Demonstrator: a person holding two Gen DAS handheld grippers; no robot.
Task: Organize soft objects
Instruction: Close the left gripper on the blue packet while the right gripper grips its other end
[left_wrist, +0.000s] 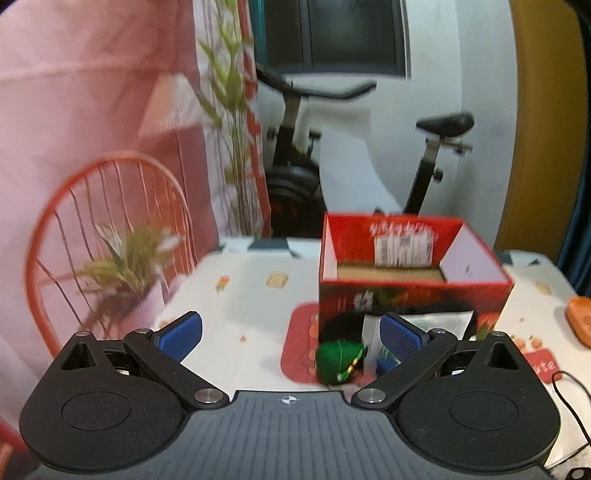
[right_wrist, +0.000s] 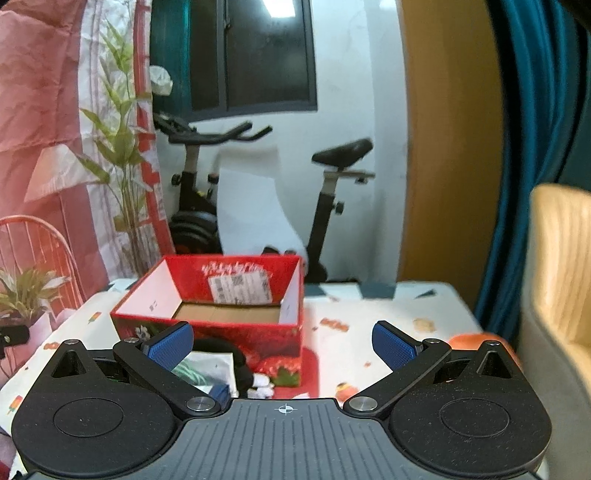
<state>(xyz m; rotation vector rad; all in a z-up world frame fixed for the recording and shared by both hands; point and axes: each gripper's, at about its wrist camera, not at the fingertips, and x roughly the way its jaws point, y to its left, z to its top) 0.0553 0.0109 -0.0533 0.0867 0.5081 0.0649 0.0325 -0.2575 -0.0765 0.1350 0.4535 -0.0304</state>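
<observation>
An open red cardboard box (left_wrist: 413, 295) stands on the table; it also shows in the right wrist view (right_wrist: 221, 321), with only a cardboard floor visible inside. A green soft toy (left_wrist: 338, 362) lies in front of it, beside a clear plastic bag (left_wrist: 439, 321) of items. The bag (right_wrist: 207, 365) and a small white soft toy (right_wrist: 262, 384) show low in the right wrist view. An orange soft object (left_wrist: 580, 321) lies at the right; it also shows in the right wrist view (right_wrist: 472, 341). My left gripper (left_wrist: 291, 338) is open and empty above the table. My right gripper (right_wrist: 282, 347) is open and empty.
The table (left_wrist: 251, 306) has a white printed cloth and a red placemat (left_wrist: 299, 350). A red wire chair (left_wrist: 107, 236) and a potted plant (left_wrist: 129, 266) stand at the left. An exercise bike (right_wrist: 258, 192) is behind. A beige chair (right_wrist: 561, 295) is at the right. A black cable (left_wrist: 569, 398) lies nearby.
</observation>
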